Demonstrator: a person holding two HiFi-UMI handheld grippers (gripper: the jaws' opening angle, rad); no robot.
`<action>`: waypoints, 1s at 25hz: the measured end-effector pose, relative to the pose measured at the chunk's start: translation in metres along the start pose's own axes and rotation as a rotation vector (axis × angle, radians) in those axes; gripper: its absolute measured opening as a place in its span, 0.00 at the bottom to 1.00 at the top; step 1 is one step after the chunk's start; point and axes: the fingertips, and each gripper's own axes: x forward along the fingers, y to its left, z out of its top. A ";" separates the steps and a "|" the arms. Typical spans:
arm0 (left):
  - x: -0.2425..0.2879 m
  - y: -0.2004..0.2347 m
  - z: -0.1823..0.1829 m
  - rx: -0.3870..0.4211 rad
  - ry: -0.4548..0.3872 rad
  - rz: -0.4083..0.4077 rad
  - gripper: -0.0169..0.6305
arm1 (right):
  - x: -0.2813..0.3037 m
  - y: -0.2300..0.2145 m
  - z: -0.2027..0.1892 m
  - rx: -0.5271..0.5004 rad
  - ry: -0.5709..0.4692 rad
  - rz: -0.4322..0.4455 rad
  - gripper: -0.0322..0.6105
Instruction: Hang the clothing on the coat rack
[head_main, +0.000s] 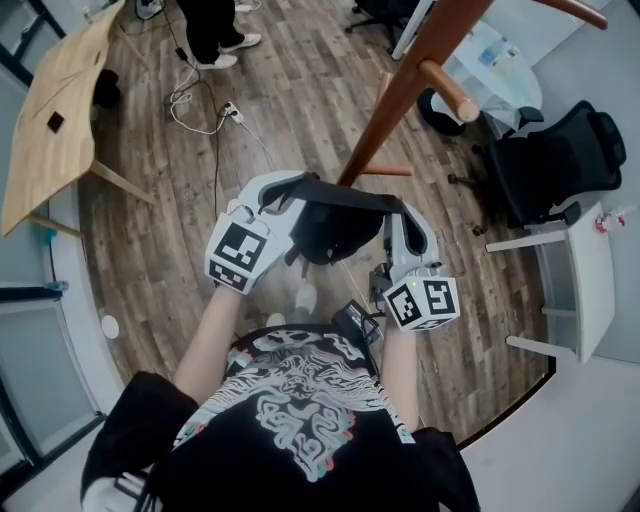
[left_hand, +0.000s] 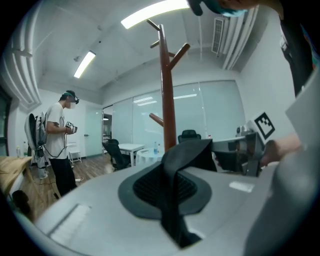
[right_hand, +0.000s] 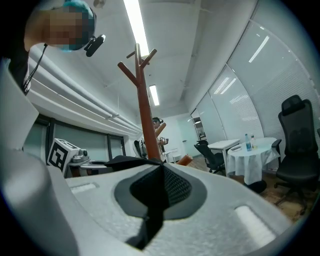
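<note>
Seen from above, a person holds two tools, and both grip one dark garment (head_main: 330, 235) that sags between them. The left hand-held gripper (head_main: 283, 195) is clenched on one end of the garment's black strap (head_main: 345, 196). The right hand-held gripper (head_main: 400, 215) is clenched on the other end, so the strap stretches nearly level from one to the other. Each gripper's own view shows its pads pressed together on dark fabric. The brown wooden rack (head_main: 415, 75) rises just ahead of both grippers, with its base beyond the garment and a peg (head_main: 452, 92) above them. The step looks like the lift to a peg. To do it well, raise both grippers together with the strap taut, carry it over the peg's tip, lower it behind the tip, and let go only once the peg bears the weight. Count: two grippers, one garment, one rack with at least four pegs, and one bystander (left_hand: 60, 142) far off beyond the left gripper.
</note>
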 end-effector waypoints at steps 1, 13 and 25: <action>0.002 0.001 0.000 -0.001 0.001 0.001 0.04 | 0.002 -0.002 0.000 0.004 0.000 0.001 0.05; 0.027 0.013 -0.013 -0.020 0.043 0.020 0.04 | 0.025 -0.025 -0.013 0.034 0.037 0.015 0.05; 0.037 0.018 -0.036 -0.035 0.086 0.057 0.04 | 0.041 -0.038 -0.034 0.037 0.072 0.045 0.05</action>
